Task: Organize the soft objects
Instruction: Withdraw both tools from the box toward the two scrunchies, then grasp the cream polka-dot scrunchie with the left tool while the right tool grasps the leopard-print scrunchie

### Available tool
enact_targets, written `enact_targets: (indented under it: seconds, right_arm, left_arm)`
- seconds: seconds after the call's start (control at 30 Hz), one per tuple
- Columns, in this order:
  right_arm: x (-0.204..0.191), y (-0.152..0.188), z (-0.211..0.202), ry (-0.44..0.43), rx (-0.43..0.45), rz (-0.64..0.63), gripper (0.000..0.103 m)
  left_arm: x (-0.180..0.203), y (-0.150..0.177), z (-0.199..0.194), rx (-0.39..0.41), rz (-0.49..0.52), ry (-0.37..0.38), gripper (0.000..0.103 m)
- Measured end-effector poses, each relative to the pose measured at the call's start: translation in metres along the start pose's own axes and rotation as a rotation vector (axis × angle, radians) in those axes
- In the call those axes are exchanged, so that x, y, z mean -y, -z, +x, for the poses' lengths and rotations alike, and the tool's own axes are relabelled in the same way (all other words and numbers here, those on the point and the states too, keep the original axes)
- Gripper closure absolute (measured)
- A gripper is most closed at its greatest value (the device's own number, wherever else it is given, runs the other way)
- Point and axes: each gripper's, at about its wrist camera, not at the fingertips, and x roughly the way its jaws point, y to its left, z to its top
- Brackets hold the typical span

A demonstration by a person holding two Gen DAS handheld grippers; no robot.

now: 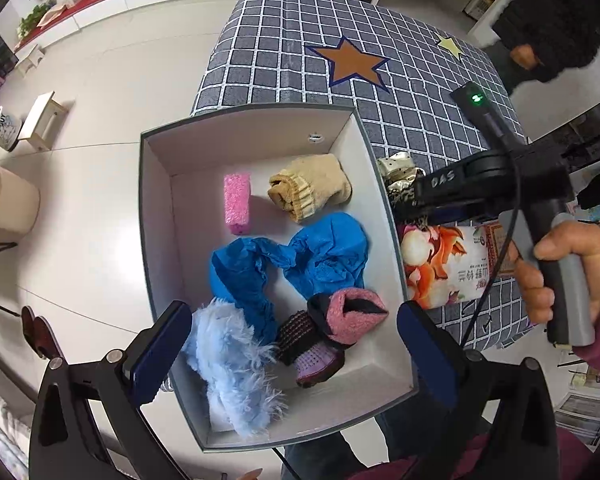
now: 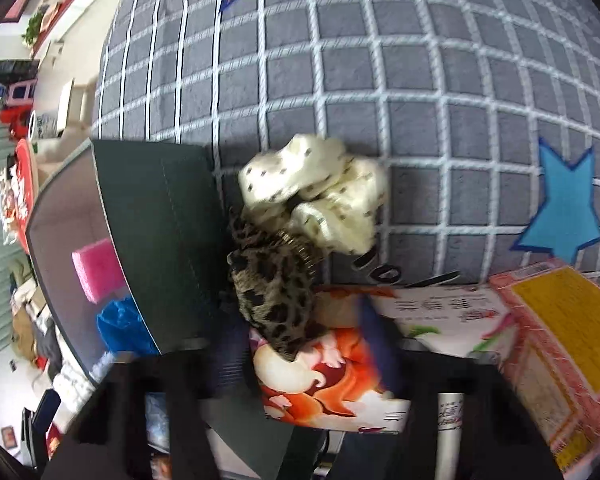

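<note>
Left gripper [image 1: 294, 354] hangs over the open box [image 1: 162, 216], fingers spread wide with nothing between them. Right under the gap sit the fluffy blue thing [image 1: 232, 376], a pink-and-black knit piece [image 1: 352, 312] and the crumpled blue cloth [image 1: 300, 260]. Further back in the box are a pink sponge [image 1: 237, 203] and a beige sock [image 1: 310, 188].

Right gripper [image 2: 306, 350] is down by the box's outer wall, over the checked cover [image 2: 380, 80]. The leopard scrunchie [image 2: 272, 284] lies between its fingers, just ahead of the tips, resting partly on a flowery packet [image 2: 320, 380]. The fingers are narrowed, but it's blurry, so I can't tell if they're actually pinching it. The cream dotted scrunchie [image 2: 320, 192] sits touching the leopard one, on its far side.
</note>
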Motion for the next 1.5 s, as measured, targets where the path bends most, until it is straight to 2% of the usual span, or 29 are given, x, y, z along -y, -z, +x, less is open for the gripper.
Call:
enact_targets:
  seconds: [0.07, 0.13, 0.27, 0.43, 0.73, 0.93, 1.07, 1.1, 1.13, 1.17, 1.2, 1.3, 1.4, 1.5]
  right_arm:
    - [0.001, -0.002, 0.003, -0.043, -0.02, 0.007, 0.087]
    - [0.006, -0.002, 0.002, -0.08, -0.025, 0.027, 0.089]
    - [0.029, -0.004, -0.019, -0.135, 0.029, 0.087, 0.099]
    - [0.075, -0.013, -0.058, -0.159, 0.124, 0.198, 0.099]
    - [0.139, -0.027, -0.12, -0.065, 0.266, 0.344, 0.099]
    - [0.186, -0.029, -0.148, -0.046, 0.307, 0.431, 0.099]
    - [0.218, -0.028, -0.146, -0.033, 0.25, 0.446, 0.099]
    - [0.227, -0.03, -0.141, -0.048, 0.223, 0.436, 0.095]
    - [0.232, -0.031, -0.137, -0.059, 0.206, 0.425, 0.086]
    - [0.236, -0.033, -0.135, -0.064, 0.191, 0.412, 0.048]
    - [0.24, -0.035, -0.131, -0.058, 0.185, 0.395, 0.001]
    - [0.244, -0.042, -0.128, -0.023, 0.215, 0.335, 0.002]
    - [0.243, -0.055, -0.113, -0.002, 0.156, 0.278, 0.002]
    - [0.245, -0.06, -0.101, 0.086, 0.116, 0.247, 0.002]
  left_arm:
    - [0.005, -0.006, 0.001, -0.002, 0.009, -0.002, 0.0]
    - [0.011, -0.015, 0.002, 0.0, 0.026, -0.01, 0.0]
    - [0.026, -0.039, 0.005, 0.011, 0.076, -0.021, 0.0]
    - [0.065, -0.074, 0.021, 0.017, 0.183, -0.04, 0.0]
    - [0.13, -0.12, 0.055, -0.014, 0.317, -0.042, 0.0]
    - [0.163, -0.137, 0.116, -0.156, 0.358, -0.077, 0.0]
    - [0.171, -0.139, 0.152, -0.233, 0.347, -0.115, 0.0]
    - [0.172, -0.14, 0.159, -0.245, 0.338, -0.124, 0.0]
    - [0.173, -0.14, 0.165, -0.254, 0.33, -0.132, 0.0]
    - [0.173, -0.141, 0.17, -0.263, 0.321, -0.139, 0.0]
    - [0.173, -0.142, 0.175, -0.273, 0.307, -0.151, 0.0]
    - [0.17, -0.144, 0.187, -0.297, 0.271, -0.168, 0.0]
    - [0.168, -0.145, 0.194, -0.289, 0.269, -0.221, 0.0]
    - [0.166, -0.152, 0.195, -0.293, 0.242, -0.213, 0.0]
